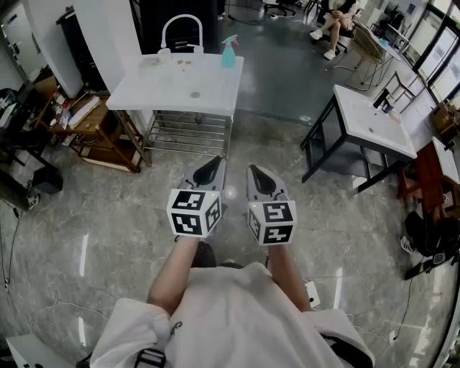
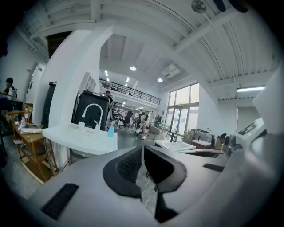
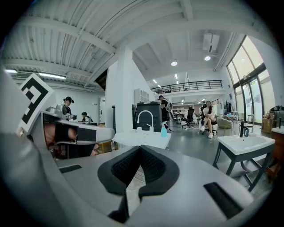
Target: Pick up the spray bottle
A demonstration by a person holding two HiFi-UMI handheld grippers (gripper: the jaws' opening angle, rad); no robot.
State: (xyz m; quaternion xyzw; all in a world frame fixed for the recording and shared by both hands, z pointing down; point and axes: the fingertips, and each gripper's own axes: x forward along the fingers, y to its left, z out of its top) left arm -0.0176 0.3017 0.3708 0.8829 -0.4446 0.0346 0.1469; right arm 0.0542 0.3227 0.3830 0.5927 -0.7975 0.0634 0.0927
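A teal spray bottle (image 1: 228,52) stands upright at the back right corner of a white sink table (image 1: 165,90), beside its arched white faucet (image 1: 182,29). The table is well ahead of me across the floor. The left gripper view has the spray bottle (image 2: 110,131) small and far off, and in the right gripper view the bottle (image 3: 163,131) is just as distant. My left gripper (image 1: 213,165) and right gripper (image 1: 258,175) are held side by side in front of my body, both pointing towards the table. Both are shut with nothing between the jaws.
A wire shelf (image 1: 188,133) sits under the sink table. A second white sink table (image 1: 374,126) on black legs stands at the right. A cluttered wooden cart (image 1: 93,126) is at the left. A person (image 1: 336,18) sits on a chair far back right.
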